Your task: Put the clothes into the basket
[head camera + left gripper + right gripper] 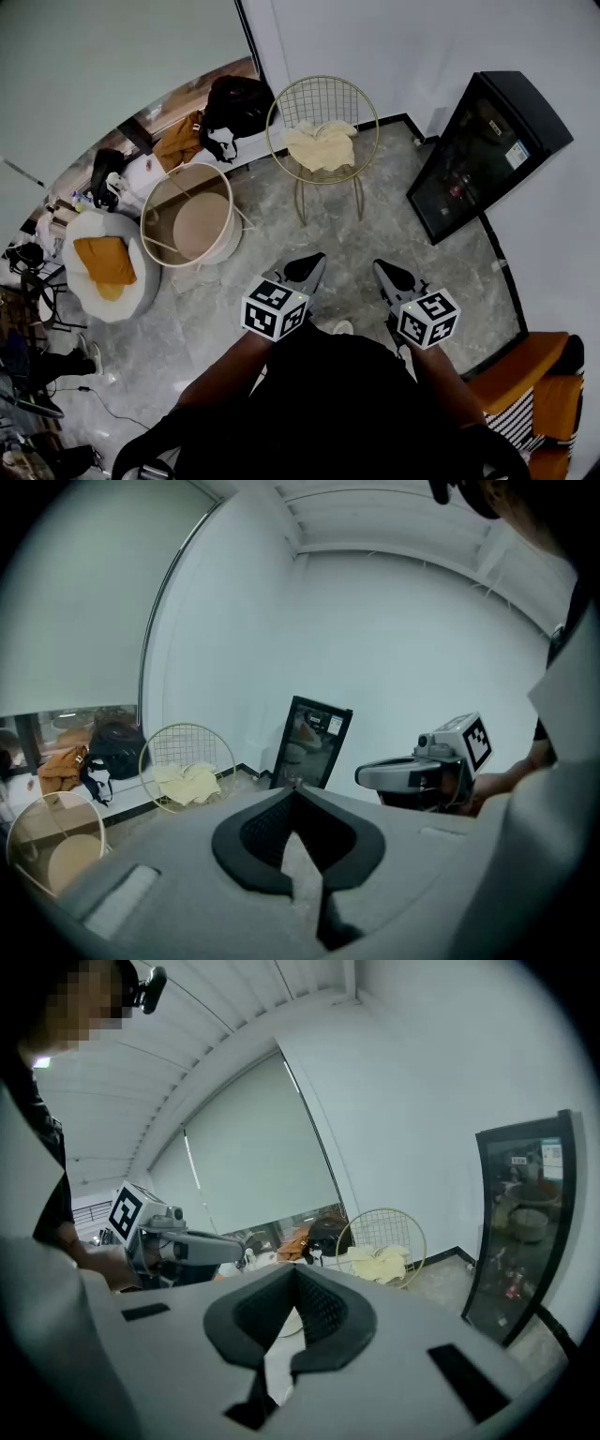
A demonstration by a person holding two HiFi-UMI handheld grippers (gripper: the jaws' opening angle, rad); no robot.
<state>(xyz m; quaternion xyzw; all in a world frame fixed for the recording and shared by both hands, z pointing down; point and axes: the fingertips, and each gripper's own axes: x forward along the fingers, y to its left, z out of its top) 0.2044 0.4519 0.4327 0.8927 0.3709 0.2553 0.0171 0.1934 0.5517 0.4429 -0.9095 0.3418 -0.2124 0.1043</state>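
The left gripper point(315, 259) and right gripper point(380, 267), jaws pressed together and empty, should be spread before the clothes point(321, 145) on the chair point(323, 79) are pinched.

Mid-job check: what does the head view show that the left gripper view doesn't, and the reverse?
Head view only: the white pouf with its orange cushion, and the orange chair.
Left gripper view only: the left gripper seen close, its fingers shut tip to tip with nothing between them.
Both: the pale yellow clothes on the wire chair, the basket, the black cabinet and the right gripper.
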